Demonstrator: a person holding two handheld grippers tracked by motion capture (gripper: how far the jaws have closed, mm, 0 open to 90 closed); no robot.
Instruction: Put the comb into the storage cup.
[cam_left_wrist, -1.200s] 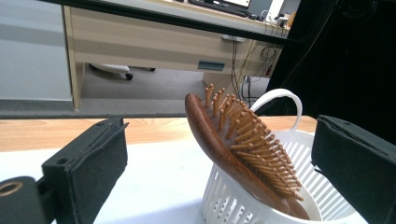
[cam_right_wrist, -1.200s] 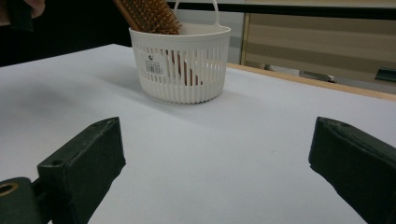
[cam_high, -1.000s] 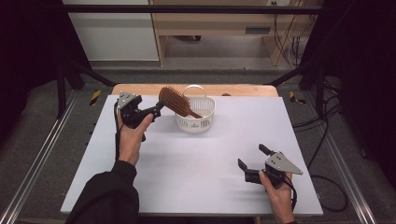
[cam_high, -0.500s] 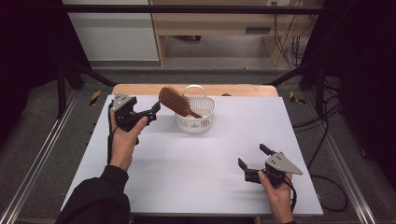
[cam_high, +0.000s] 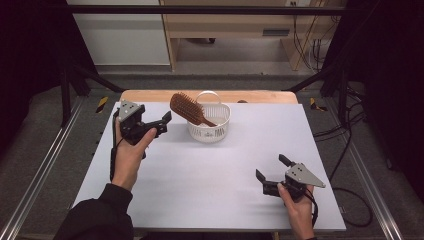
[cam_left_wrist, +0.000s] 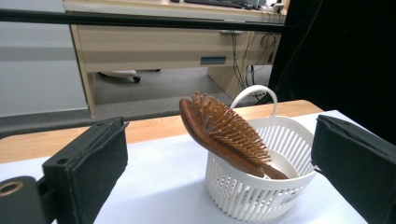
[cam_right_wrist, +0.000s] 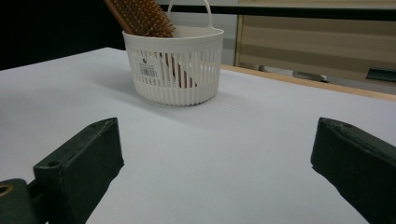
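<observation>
A white-topped desk (cam_high: 200, 180) with a pale wooden far edge fills the middle of the high view, dark floor and cabling around it. Just above centre of the frame stands a small round white slotted plastic basket (cam_high: 209, 129) with a loop handle, and a brown wooden paddle hairbrush (cam_high: 187, 108) leans in it, handle down inside, bristled head jutting out over the rim toward the upper left. The left tongs (cam_high: 162, 122), at centre left, stand released and empty just beside the brush head, not touching it. The right tongs (cam_high: 272, 170), at lower right, rest well apart from the basket, likewise spread wide with nothing between them. The placing step appears complete, with the brush lodged in the basket; the next move likely calls for drawing the left hand clear without nudging the overhanging head.
</observation>
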